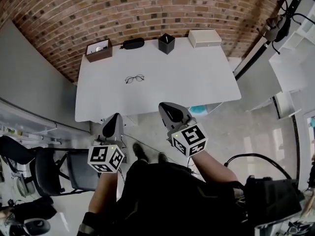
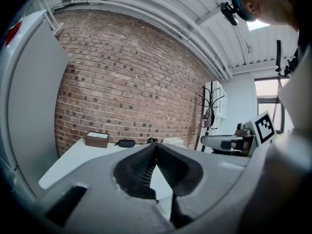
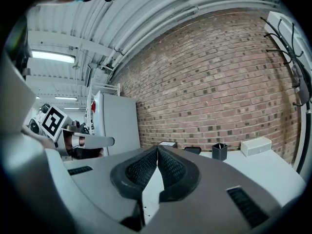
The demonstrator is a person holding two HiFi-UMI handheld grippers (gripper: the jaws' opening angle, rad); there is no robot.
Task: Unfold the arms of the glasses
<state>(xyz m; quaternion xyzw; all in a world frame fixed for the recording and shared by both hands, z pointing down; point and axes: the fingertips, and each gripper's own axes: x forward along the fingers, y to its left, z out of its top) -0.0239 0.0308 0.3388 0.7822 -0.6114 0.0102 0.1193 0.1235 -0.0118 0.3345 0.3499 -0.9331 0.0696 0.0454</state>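
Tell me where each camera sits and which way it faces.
Head view: on the person's head, facing steeply down at the white table and glasses; left gripper, right gripper and forearms show.
Left gripper view: on the left gripper, facing along its shut fingers toward the brick wall; the right gripper's cube shows.
Right gripper view: likewise, over its shut fingers; the left gripper's cube shows.
All share table and wall.
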